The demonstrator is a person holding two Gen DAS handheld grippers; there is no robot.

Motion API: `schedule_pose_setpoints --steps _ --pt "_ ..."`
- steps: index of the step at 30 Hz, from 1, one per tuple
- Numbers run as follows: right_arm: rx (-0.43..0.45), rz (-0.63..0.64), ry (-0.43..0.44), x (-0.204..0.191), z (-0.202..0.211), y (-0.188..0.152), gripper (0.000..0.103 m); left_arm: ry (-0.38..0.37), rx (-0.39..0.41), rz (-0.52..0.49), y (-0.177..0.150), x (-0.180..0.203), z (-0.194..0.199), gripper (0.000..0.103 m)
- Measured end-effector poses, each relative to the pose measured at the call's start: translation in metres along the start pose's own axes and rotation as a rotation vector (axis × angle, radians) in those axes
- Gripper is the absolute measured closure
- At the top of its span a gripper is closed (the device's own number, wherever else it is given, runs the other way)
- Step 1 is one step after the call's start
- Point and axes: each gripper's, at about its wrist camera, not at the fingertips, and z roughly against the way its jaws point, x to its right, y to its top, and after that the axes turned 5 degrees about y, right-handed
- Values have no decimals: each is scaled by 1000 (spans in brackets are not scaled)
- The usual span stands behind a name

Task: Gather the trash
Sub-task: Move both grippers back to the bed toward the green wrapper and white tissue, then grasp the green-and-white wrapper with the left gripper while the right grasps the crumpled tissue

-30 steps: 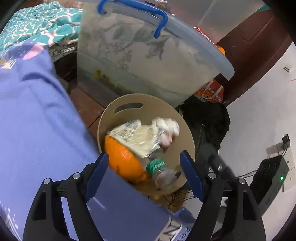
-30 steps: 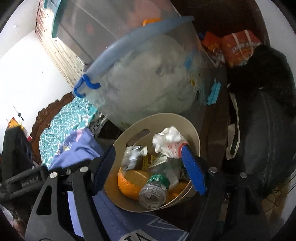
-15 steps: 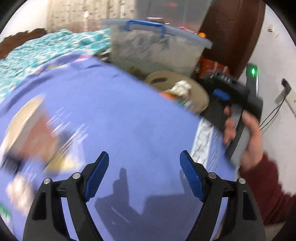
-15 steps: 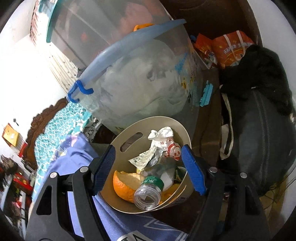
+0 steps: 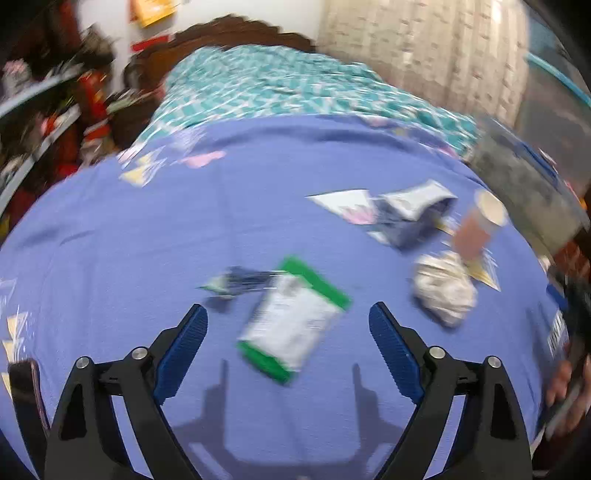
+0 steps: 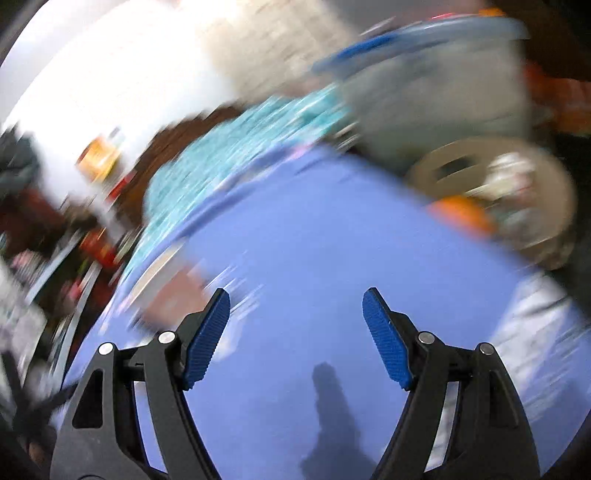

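1. Purple-blue bedsheet (image 5: 229, 206) fills both wrist views; it lies over a bed with a teal patterned cover (image 5: 280, 88) and a dark carved wooden headboard (image 5: 236, 33) behind it, and cluttered shelves stand at the left edge.
2. Several pieces of trash lie loose on the sheet in the left wrist view: a flat white packet with green ends (image 5: 293, 319), a small dark blue wrapper (image 5: 240, 282) just beside it, a crumpled white paper ball (image 5: 445, 291), an opened silver-and-blue pouch (image 5: 413, 210), and a brown paper cup (image 5: 478, 227) lying on its side.
3. Off the bed's far edge, the right wrist view shows the beige round bin (image 6: 491, 192) with a slot handle; it looks already loaded with orange peel and wrappers, though blur hides the detail.
4. Left gripper (image 5: 288, 332) has its jaws spread wide, just having opened further, with nothing clamped; the green-ended packet sits on the sheet between and ahead of them.
5. Right gripper (image 6: 295, 332) also stands open and empty above bare sheet.
6. Judging by this, the step in hand is reaching for the next piece, most likely the packet.
7. Next, the left gripper would need to drop lower, straddle the packet's narrow width, and pinch an edge, since a flat packet on soft fabric may slip or drag the sheet along.
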Motion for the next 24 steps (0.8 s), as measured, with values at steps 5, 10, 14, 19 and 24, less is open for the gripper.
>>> schedule_pose_setpoints --steps 5,10,14,19,24 --pt "-171 172 121 -76 -43 -33 16 27 10 -63 14 -8 -25 9" --pt "-294 276 156 -126 -80 -50 12 -19 -85 -154 20 6 -61 9" --pt "-333 333 115 -145 -103 -57 12 -35 -96 -195 4 11 -66 13" --pt "-359 388 87 -157 -117 -63 21 -40 -73 -200 -7 19 -50 58" --pt "-372 431 96 -158 -110 -69 57 -146 -112 -99 -12 17 -41 84"
